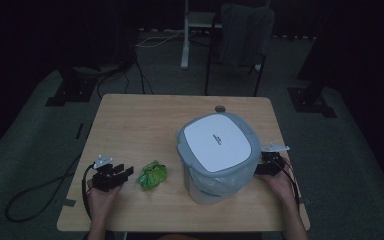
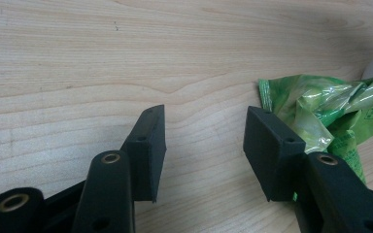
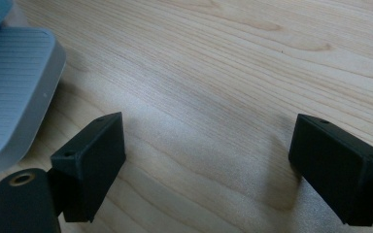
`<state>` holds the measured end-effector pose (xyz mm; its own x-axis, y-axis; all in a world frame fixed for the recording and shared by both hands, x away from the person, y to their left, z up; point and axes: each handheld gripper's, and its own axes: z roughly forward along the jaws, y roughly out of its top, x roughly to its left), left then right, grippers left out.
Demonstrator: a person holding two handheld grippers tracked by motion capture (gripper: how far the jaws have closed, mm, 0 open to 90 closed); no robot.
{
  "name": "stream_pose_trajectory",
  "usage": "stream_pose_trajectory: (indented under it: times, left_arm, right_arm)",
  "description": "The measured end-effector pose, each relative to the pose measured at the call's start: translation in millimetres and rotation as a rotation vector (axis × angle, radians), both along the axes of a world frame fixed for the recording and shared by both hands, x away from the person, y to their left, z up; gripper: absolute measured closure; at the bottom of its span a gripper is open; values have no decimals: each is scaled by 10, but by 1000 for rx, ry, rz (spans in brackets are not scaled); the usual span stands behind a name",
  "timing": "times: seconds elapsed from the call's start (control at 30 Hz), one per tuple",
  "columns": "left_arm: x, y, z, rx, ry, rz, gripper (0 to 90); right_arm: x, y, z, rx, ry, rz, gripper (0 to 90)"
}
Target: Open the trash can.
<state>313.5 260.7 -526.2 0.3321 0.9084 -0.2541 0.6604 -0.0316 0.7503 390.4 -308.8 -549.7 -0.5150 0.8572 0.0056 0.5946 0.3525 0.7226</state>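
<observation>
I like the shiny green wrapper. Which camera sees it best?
The left gripper view: the green wrapper is close, crinkles clear, though a jaw hides part. The high view shows it small on the table.

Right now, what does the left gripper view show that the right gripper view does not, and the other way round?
Left gripper view: the crumpled green wrapper, just beyond the left claw and partly behind one jaw; a pale sliver at the right edge is probably the bin. Right gripper view: a ribbed grey part of the bin, beside the right claw. Both: open black jaws with nothing between them, over the wooden table.
</observation>
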Motion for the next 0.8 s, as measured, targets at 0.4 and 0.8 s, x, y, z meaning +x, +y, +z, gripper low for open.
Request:
stream_pose_trajectory:
  times: [0.4, 0.8]
  left_arm:
    - [-10, -30, 2, 7, -1, -14, 511]
    - [-9, -50, 0, 15, 2, -24, 511]
  right_arm:
    - [-39, -35, 86, -9, 16, 63, 584]
    - [-80, 66, 280, 100, -8, 152, 898]
